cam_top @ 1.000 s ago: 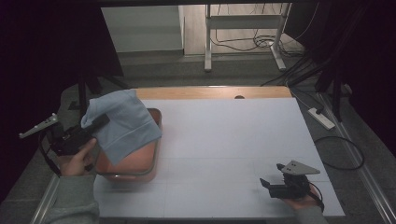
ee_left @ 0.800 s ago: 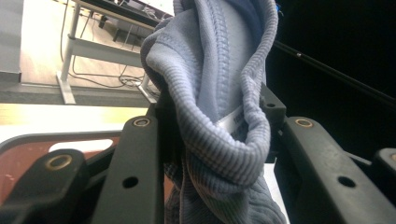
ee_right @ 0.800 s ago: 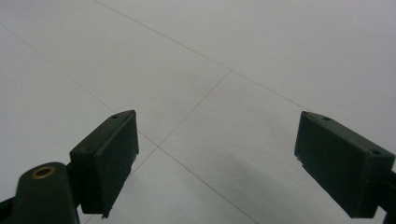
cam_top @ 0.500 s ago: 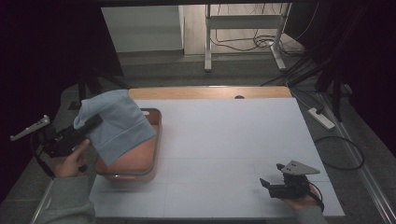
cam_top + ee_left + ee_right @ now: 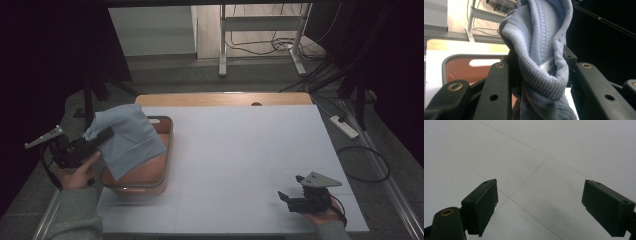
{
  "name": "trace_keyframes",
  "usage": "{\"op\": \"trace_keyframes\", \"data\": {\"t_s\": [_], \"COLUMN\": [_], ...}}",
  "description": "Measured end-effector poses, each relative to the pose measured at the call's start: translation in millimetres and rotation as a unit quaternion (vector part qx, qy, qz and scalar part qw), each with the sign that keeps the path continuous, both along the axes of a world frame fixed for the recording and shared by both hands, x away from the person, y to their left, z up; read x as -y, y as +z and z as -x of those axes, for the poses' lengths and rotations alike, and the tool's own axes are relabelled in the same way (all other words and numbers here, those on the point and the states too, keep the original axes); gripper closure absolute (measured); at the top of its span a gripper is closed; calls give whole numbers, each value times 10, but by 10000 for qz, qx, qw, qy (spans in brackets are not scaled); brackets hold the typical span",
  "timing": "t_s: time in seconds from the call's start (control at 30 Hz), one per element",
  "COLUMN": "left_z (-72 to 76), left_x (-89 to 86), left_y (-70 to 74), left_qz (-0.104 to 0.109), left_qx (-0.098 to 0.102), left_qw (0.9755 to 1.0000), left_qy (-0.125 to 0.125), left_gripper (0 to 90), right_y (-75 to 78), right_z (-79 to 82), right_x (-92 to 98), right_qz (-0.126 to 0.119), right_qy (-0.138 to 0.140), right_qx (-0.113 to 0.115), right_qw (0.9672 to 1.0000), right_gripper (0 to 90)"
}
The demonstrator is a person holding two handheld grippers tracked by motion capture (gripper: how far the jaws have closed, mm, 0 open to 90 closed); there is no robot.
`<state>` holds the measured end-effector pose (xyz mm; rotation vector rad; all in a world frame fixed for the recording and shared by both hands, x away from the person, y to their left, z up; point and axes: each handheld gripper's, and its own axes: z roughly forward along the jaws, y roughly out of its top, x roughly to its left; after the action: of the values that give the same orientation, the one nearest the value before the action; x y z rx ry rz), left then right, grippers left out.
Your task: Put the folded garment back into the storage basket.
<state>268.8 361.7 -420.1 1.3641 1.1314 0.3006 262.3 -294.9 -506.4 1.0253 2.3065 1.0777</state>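
High view: left claw [image 5: 102, 136] pinches a blue cloth [image 5: 129, 140] hanging over the red tub [image 5: 169, 150] at the table's [image 5: 240, 150] left edge.
Left gripper view: cloth [image 5: 541, 50] bunched between jaws.
Right gripper view: right claw [image 5: 546, 205] spread, nothing between, above bare table [image 5: 549, 150].

You are in a lab or test room. You work at a plain white table [image 5: 240, 150] on a bare grey floor [image 5: 165, 75]. Cables [image 5: 285, 45] lie around a metal stand [image 5: 260, 35], and a power strip [image 5: 344, 126] sits beside the table.
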Motion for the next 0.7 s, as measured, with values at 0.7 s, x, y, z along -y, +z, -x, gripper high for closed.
{"op": "trace_keyframes", "data": {"t_s": [0.7], "left_z": [-120], "left_x": [52], "left_y": [-137], "left_qz": [-577], "left_qx": [-449], "left_qw": [9973], "left_qy": [111], "left_gripper": [625], "right_y": [-8], "right_z": [-7], "right_x": [-16], "right_qz": [18], "right_qy": [37], "right_qx": [-35], "right_qw": [10000], "right_gripper": [140]}}
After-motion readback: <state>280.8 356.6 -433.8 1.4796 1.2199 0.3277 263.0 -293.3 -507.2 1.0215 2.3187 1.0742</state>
